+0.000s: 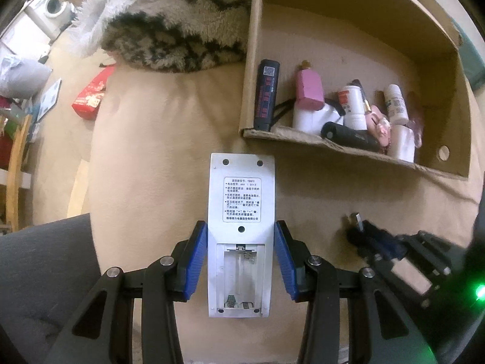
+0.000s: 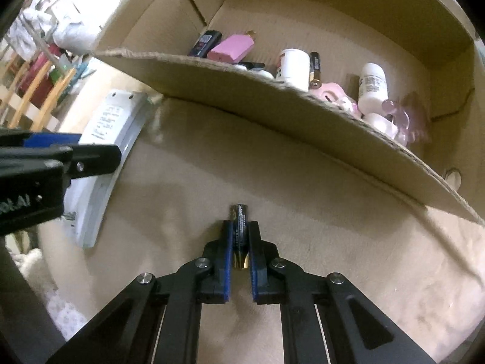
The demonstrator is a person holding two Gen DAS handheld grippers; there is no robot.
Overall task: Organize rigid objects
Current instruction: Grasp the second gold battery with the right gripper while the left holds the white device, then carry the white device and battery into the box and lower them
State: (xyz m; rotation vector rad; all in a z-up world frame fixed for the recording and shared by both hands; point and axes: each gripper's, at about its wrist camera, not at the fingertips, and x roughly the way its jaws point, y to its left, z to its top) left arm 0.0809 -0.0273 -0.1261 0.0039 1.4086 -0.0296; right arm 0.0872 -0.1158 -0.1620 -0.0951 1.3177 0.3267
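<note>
While clamped in the left claw, white remote back-up, battery bay bare. Right claw clenched on a battery. Cardboard box just beyond.

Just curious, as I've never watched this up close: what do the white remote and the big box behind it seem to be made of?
The remote looks like hard moulded plastic, white and smooth with a slight sheen; its open battery bay shows thin moulded walls. The box looks like plain brown corrugated cardboard, matte, with a rough, frayed front edge.
</note>
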